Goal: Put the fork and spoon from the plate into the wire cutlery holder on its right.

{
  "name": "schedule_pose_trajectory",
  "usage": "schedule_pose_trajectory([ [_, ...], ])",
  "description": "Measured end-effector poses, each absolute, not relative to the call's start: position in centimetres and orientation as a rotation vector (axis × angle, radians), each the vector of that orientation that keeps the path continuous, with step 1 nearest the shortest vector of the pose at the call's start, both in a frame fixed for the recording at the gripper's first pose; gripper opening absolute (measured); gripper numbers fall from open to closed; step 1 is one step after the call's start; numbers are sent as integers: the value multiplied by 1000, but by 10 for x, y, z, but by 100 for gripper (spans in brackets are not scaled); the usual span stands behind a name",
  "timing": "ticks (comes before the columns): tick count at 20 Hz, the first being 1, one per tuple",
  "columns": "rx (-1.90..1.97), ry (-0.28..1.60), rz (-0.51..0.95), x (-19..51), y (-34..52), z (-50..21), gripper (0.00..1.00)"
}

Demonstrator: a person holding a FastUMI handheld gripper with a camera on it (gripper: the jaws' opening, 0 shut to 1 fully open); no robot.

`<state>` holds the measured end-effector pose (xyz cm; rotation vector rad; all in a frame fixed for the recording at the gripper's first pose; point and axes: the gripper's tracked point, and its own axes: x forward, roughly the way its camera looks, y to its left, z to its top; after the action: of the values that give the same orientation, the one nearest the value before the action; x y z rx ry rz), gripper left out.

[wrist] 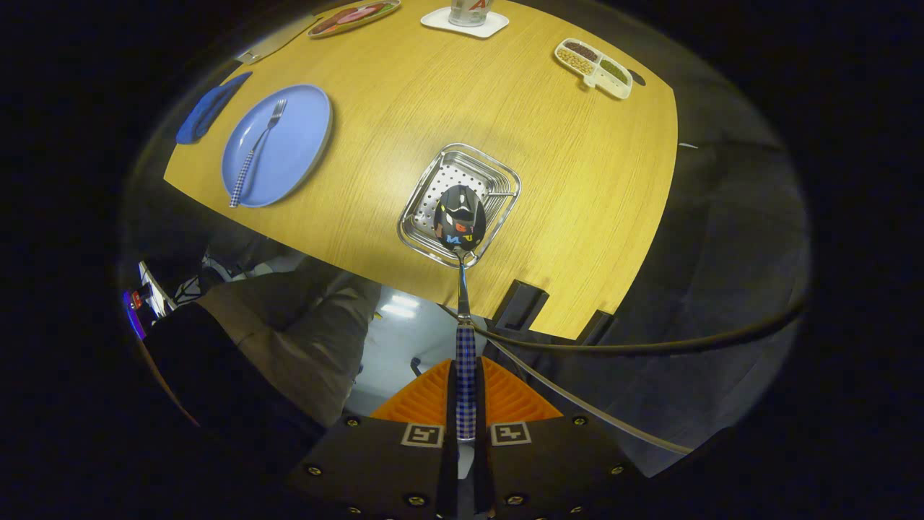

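The fingers (pixel 465 404) are pinched tight on the checked handle of the spoon (pixel 462 289), one on each side, and the spoon sticks straight out ahead of them with its shiny bowl over the wire cutlery holder (pixel 505 180). Whether the bowl touches the holder or hangs above it I cannot tell — from this angle it simply overlaps the holder's perforated floor. The holder sits on the wooden surface (pixel 577 188), near its closer edge.

Off to the left of the holder, well apart from it, lies the blue plate (pixel 303 144), and the fork (pixel 256 152) rests on it with its tines pointing away and its checked handle reaching over the plate's near rim. A folded blue cloth (pixel 209 108) lies just beyond the plate on its left.

Farther across the surface stand a divided white snack tray (pixel 593 68) with three fillings, a white coaster (pixel 465 23) with a cup on it, and an oval dish (pixel 354 16) — all far from the spoon. A dark cable (pixel 650 345) curves past below the surface's edge.
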<state>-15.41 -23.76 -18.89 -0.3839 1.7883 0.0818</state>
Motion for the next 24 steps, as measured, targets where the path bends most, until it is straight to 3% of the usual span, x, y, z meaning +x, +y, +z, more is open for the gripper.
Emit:
schedule_pose_trajectory([
  [12,-479,1970,121,-125,-241,-219,9],
  [18,-480,1963,114,-111,-237,-232,9],
  [23,-448,1956,123,-108,-234,-234,15],
  [24,-442,1955,122,-110,-235,-234,24],
])
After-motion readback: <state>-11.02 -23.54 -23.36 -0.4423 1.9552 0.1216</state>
